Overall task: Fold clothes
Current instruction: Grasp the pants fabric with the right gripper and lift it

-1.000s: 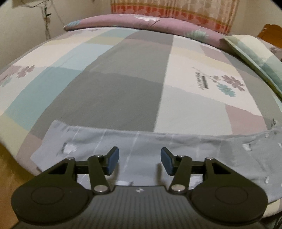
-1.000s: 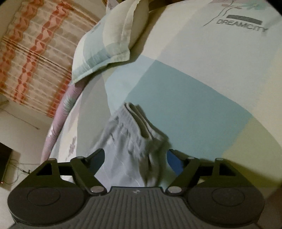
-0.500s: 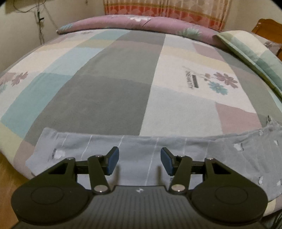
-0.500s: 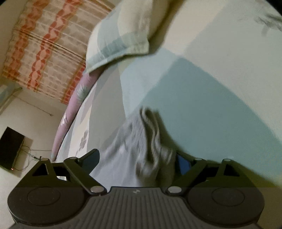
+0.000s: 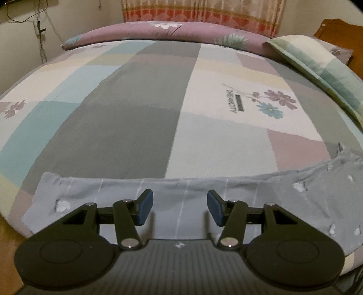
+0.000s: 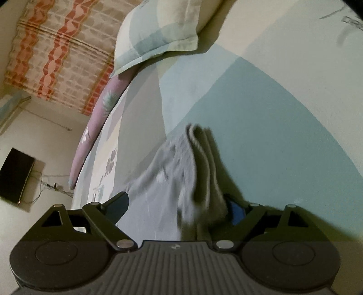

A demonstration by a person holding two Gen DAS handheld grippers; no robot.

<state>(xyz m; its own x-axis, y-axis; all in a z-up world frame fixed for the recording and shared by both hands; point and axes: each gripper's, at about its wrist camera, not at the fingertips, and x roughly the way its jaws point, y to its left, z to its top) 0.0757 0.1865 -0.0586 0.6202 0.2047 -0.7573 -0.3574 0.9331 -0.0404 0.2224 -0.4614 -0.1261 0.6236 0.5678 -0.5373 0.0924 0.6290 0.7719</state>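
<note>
A long grey garment [image 5: 113, 190] with thin white stripes and small white marks lies stretched along the near edge of the bed [image 5: 136, 127]. My left gripper [image 5: 179, 204] hovers just above its middle, open, with nothing pinched between the blue pads [image 5: 144, 207]. In the right wrist view the garment's end [image 6: 172, 163] rises in a bunched fold with a ribbed hem [image 6: 204, 158]. My right gripper [image 6: 179, 203] stands wide open around that fold. The cloth leans against the right pad [image 6: 234, 210], and the left finger is clear of it.
The patchwork sheet spreads far beyond the garment. A striped pillow [image 5: 317, 65] lies at the right, and a purple rolled quilt [image 5: 181, 29] runs along the far edge under a patterned curtain [image 5: 204, 11]. A wooden headboard [image 5: 340, 31] stands far right. Floor shows at the bottom left [image 5: 6, 238].
The left gripper drifted sideways along the garment, still open. The right gripper's jaws spread wider and it swung and rolled a little, with the bunched end staying between them.
</note>
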